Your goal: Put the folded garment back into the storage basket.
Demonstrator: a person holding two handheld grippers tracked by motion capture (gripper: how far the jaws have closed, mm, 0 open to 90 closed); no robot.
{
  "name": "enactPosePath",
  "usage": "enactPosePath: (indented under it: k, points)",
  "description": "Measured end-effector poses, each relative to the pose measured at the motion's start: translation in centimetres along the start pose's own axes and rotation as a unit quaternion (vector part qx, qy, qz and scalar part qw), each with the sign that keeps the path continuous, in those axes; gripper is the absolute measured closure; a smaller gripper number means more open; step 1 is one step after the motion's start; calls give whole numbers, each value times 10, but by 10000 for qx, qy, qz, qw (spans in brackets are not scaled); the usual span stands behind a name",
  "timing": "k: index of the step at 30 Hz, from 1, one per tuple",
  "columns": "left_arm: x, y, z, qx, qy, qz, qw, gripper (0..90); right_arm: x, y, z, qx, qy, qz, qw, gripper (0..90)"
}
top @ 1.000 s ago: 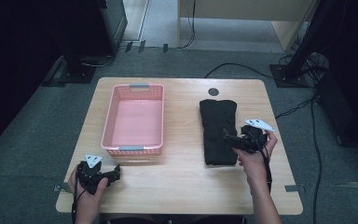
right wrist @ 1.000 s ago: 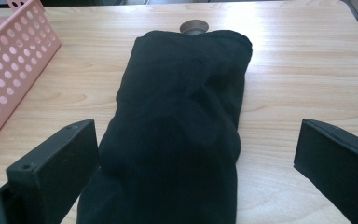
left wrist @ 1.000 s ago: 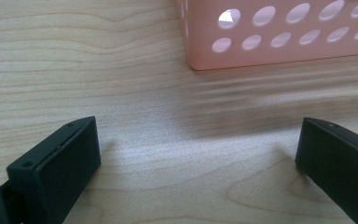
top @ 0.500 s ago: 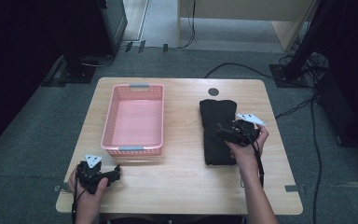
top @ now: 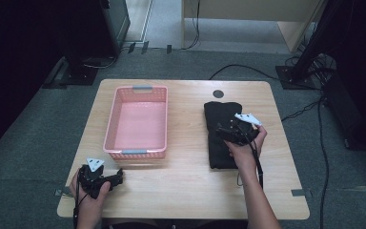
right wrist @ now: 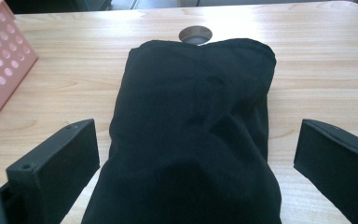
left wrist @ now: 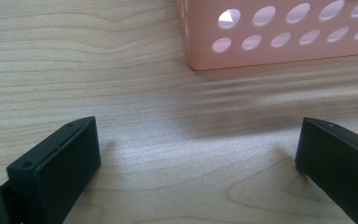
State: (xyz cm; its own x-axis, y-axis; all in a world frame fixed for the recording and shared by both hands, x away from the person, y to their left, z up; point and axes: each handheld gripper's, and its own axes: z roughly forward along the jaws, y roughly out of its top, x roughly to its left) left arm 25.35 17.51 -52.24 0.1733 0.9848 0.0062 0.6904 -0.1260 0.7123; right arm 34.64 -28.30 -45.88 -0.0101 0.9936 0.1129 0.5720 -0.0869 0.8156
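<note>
A black folded cloth (top: 221, 117) lies lengthwise on the right half of the wooden table (top: 186, 186). My right gripper (top: 223, 132) hovers over the cloth's near half. In the right gripper view the gripper (right wrist: 196, 172) is open, its jaws standing wide on either side of the cloth (right wrist: 196, 116) and holding nothing. A pink perforated basket (top: 108, 131) sits empty on the left half. My left gripper (top: 117, 176) rests low at the table's near left corner. It is open (left wrist: 198, 163) over bare wood, just short of the basket wall (left wrist: 279, 46).
A round cable hole (top: 218, 93) is set in the table just beyond the cloth, seen also as the hole (right wrist: 196, 34) in the right gripper view. Bare wood separates basket and cloth. Cables (top: 248, 69) and stand bases lie on the carpet around the table.
My right gripper has moved left from the cloth's right edge to a spot over the cloth. The left gripper, cloth and basket have stayed put.
</note>
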Motion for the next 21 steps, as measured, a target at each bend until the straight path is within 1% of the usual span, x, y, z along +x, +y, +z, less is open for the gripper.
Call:
enactPosePath:
  k: [7, 11, 15, 21]
  points:
    - [0, 0, 0, -1, -1, -1, 10000, 0, 2, 0, 10, -63, -98, 43, 9999, 0]
    - [0, 0, 0, 0, -1, -1, 10000, 0, 2, 1, 14, -52, -55, 167, 9998, 0]
    - [0, 0, 0, -1, -1, -1, 10000, 0, 1, 2, 18, -81, -100, 282, 9995, 0]
    - [0, 0, 0, -2, -1, -1, 10000, 0, 5, 3, 27, -43, -139, 295, 9995, 0]
